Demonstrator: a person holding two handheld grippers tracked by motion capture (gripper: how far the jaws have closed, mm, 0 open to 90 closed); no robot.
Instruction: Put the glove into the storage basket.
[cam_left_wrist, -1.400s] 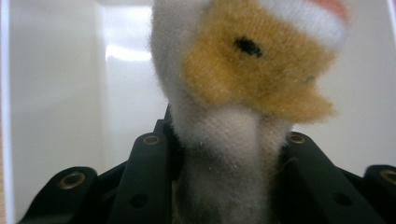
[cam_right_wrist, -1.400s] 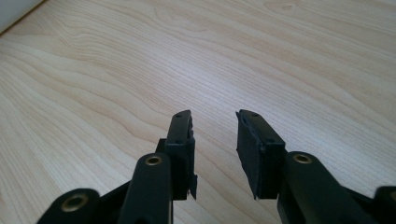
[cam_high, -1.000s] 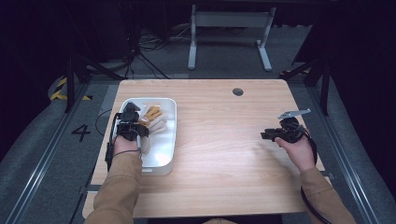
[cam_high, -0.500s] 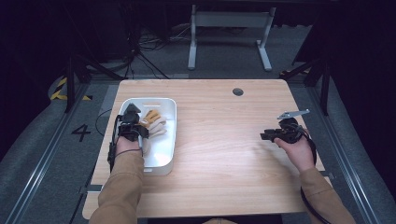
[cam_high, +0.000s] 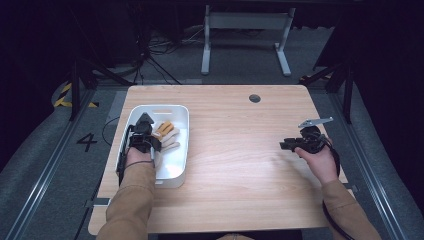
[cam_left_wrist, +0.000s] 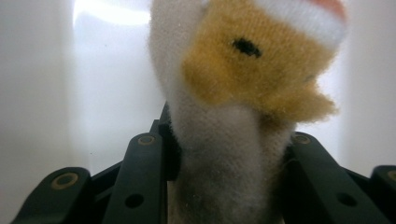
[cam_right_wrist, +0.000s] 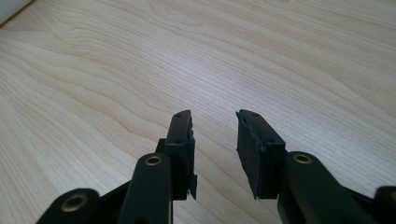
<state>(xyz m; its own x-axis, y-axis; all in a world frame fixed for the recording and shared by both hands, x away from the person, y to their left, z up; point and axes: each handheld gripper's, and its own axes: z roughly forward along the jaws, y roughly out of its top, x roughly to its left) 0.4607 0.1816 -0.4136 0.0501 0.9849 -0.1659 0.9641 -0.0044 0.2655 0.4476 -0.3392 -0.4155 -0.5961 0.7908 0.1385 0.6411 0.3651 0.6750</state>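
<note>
The left tongs (cam_left_wrist: 224, 154) grasp a white-and-yellow plush toy (cam_left_wrist: 243, 93) inside the white bin (cam_high: 177, 170) at the table's (cam_high: 240, 170) nine o'clock, their jaws just easing wider; the right tongs (cam_right_wrist: 212, 140), released, hover at three o'clock.

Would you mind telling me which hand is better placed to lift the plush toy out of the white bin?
Left. The left gripper has the plush toy between its jaws inside the white bin; the right gripper is open over bare table, far off.
</note>
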